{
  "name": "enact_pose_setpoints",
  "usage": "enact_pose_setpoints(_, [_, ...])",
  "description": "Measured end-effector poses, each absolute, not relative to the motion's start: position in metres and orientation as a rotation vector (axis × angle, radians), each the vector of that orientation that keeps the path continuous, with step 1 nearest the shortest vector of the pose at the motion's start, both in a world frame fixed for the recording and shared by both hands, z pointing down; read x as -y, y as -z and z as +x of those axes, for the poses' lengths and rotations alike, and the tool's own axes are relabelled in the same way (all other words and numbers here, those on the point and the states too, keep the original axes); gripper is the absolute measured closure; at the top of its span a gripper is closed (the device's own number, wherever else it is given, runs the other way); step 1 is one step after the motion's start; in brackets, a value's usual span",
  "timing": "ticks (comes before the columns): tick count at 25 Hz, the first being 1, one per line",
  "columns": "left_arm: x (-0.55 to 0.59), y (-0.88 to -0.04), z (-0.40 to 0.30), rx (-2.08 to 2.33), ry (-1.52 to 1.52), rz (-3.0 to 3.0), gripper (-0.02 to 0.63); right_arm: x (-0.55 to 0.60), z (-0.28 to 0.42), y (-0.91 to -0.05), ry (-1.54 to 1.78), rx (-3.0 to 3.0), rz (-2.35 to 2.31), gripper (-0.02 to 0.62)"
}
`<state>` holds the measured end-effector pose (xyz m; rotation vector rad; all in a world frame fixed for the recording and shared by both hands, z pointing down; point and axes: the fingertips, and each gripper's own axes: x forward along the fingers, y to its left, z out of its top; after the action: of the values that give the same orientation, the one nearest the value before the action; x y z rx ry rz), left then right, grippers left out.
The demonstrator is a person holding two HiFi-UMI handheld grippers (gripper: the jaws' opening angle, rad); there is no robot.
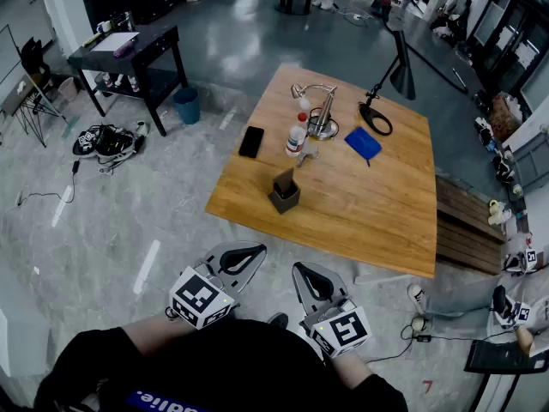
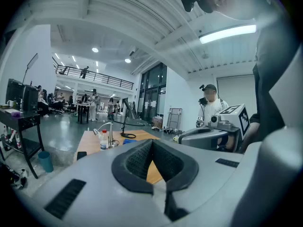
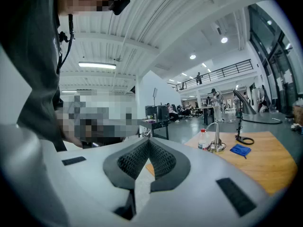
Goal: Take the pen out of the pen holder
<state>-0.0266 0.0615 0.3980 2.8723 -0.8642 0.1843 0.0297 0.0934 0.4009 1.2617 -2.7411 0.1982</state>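
Wood bench (image 1: 377, 204) stands mid-floor in the head view, and near its 7 o'clock corner sits the dark, square pen holder (image 1: 286, 197). A slim dark pen (image 1: 283, 180) stands up out of its mouth, too small to tell more. At 11 o'clock from the holder lies a black phone (image 1: 251, 142). At 12 o'clock stands a clear bottle (image 1: 296, 136) with a red cap and white label, its contents not readable. A chrome lamp (image 1: 321, 110) is just beside it. A blue cloth (image 1: 363, 143) lies at 1 o'clock, with a black lamp (image 1: 390, 75) beyond it. On the floor at 10 o'clock from the bench is a blue bin (image 1: 185, 94), whose inside cannot be made out. The left tongs (image 1: 243, 256) and right tongs (image 1: 309, 279) hang at 6 o'clock, off the bench and well apart from the holder. Each gripper view shows its ribbed pads pressed together with nothing between them. Only the head view shows the pen holder; in both gripper views the gripper's own body covers that part of the bench. The left gripper view alone shows a person in white (image 2: 213, 111) at 3 o'clock. The right gripper view alone shows an upper balcony with figures at 2 o'clock.
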Motion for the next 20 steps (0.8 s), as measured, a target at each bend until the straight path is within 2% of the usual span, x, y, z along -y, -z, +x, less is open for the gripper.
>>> enact_pose_setpoints(20, [-0.031,-0.424,-0.006,1.042,-0.222,2.766,0.597,-0.084,0.063,-0.405,-0.185,2.796,1.195,0.589])
